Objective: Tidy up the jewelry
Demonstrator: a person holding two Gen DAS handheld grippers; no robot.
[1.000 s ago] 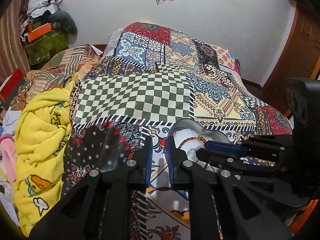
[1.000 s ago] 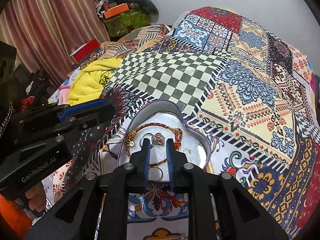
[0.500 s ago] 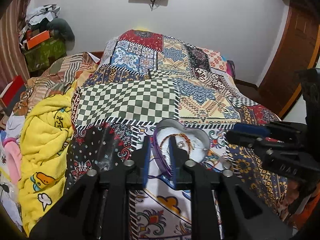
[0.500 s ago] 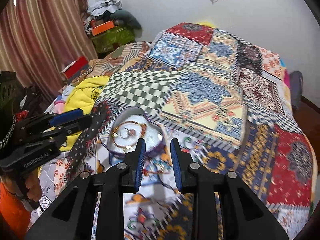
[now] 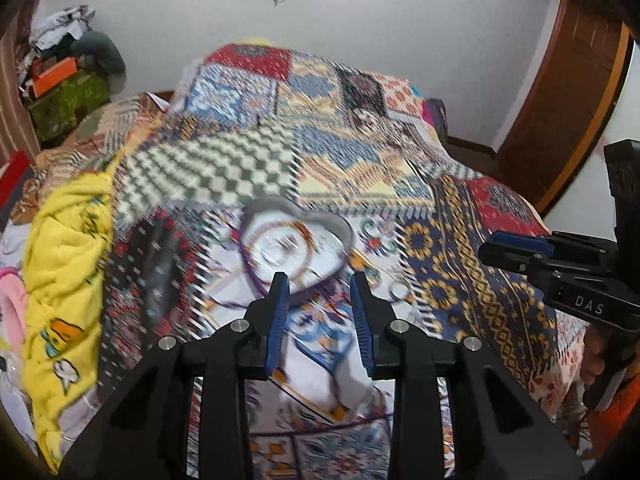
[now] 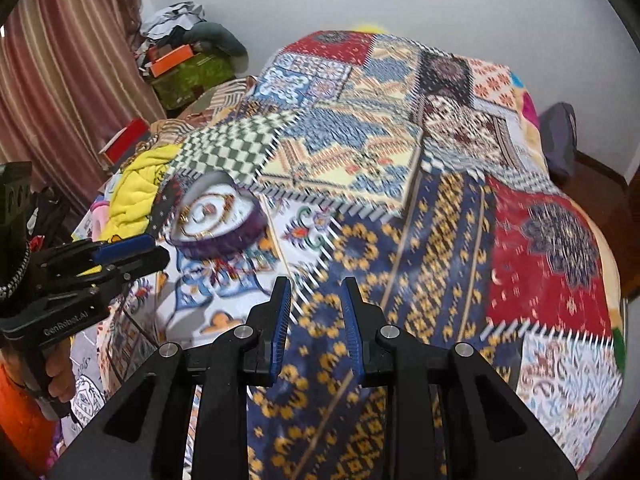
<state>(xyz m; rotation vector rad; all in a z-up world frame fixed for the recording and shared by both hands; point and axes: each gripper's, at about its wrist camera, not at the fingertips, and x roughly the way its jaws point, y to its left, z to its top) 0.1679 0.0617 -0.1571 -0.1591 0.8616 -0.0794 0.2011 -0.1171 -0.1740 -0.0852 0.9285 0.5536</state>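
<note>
The bed (image 5: pixel 460 216), spread with a patchwork quilt of checks, florals and navy-and-gold bands, carries everything, and it is soft ground: anything pressed on it will sink and tip. A yellow fleece blanket (image 5: pixel 64 256) is heaped along its left edge.

Toward the bed's near edge, left of the middle, sits the heart-shaped jewellery box with a purple wall and white lining (image 5: pixel 296 240). It looks light and stiff, so it would slide or tilt on the quilt under a push; its rim is the surest place to take hold. Inside it lies a coiled red-and-gold beaded bracelet (image 6: pixel 208 216) with a few small rings, too blurred to count. These are limp, slippery and tiny, best pinched across the strand rather than scooped. Another small ring (image 5: pixel 398 290) seems to lie on the quilt just right of the box.

The left gripper (image 5: pixel 320 284) hangs above the box's near edge, its jaws opening with nothing between them. The right gripper (image 6: pixel 316 292) is over the navy band, well apart from the box, jaws narrowly parted and empty.
</note>
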